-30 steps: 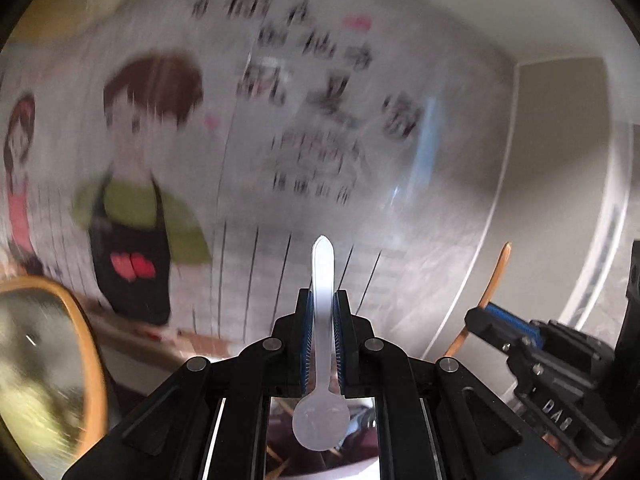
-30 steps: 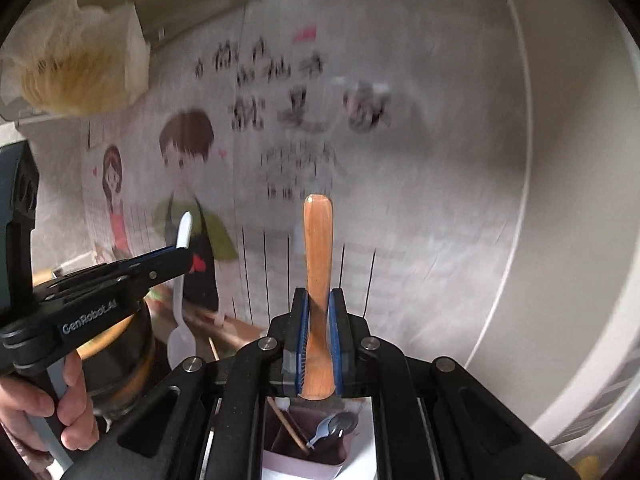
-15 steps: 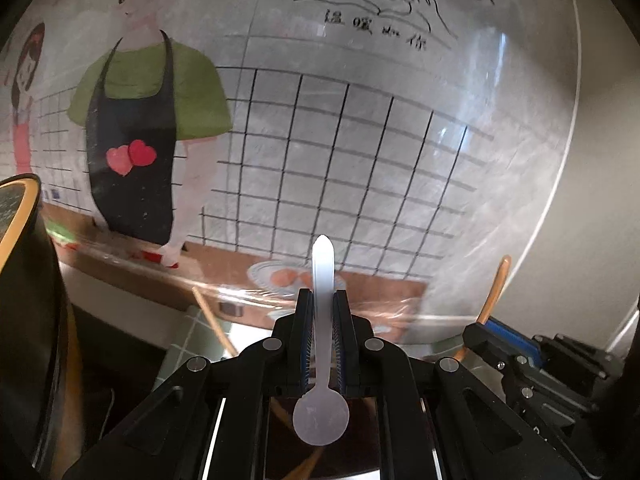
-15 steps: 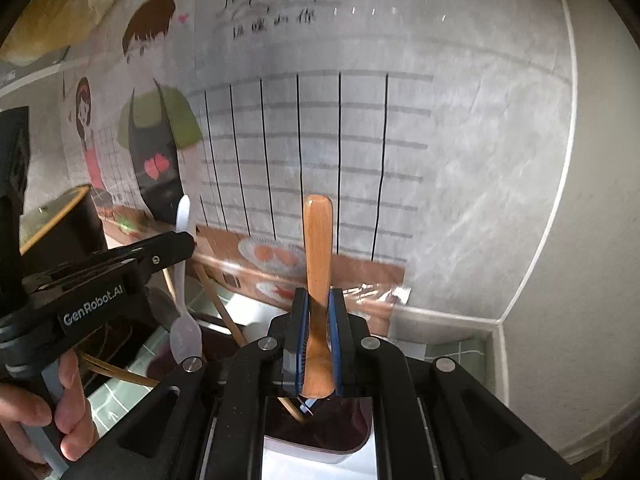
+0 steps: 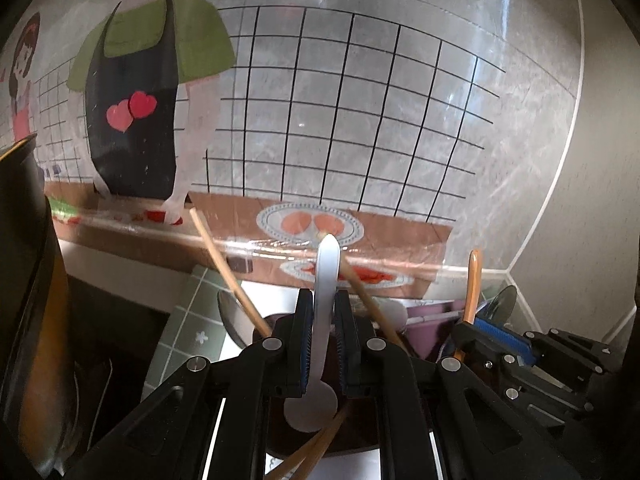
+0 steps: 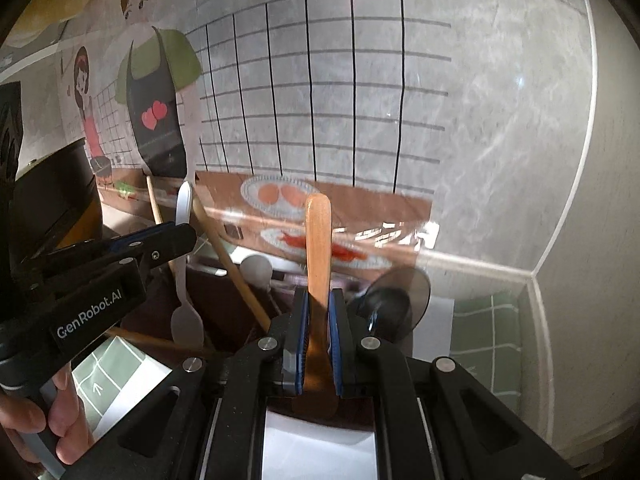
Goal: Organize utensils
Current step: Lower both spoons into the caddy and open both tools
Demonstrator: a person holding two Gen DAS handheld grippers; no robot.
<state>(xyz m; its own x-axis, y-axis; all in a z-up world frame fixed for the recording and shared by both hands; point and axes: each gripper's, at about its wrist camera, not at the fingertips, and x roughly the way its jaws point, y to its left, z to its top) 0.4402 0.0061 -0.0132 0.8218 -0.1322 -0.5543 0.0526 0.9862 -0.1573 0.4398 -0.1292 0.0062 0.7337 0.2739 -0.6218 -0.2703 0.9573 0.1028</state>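
Observation:
My left gripper [image 5: 322,304] is shut on a white plastic spoon [image 5: 326,280], handle up and bowl [image 5: 310,408] down, over a dark brown utensil holder [image 5: 352,436] with wooden chopsticks [image 5: 228,268] leaning in it. In the right wrist view the left gripper [image 6: 176,236] and its white spoon [image 6: 185,320] are at left. My right gripper [image 6: 318,304] is shut on a wooden utensil handle [image 6: 318,240], upright over the same holder [image 6: 216,300]. In the left wrist view the right gripper [image 5: 472,328] holds that wooden handle [image 5: 471,284] at right.
A dark pot with an orange rim [image 5: 28,280] stands at far left. A cartoon wall sheet [image 5: 320,100] is close behind. A metal ladle bowl [image 6: 394,300] and a white round utensil [image 6: 256,268] stand in the holder. A purple compartment [image 5: 432,320] lies behind it.
Both grippers have tilted down and lowered toward the holder; the holder, chopsticks and other utensils have come into view below the held spoon and wooden handle.

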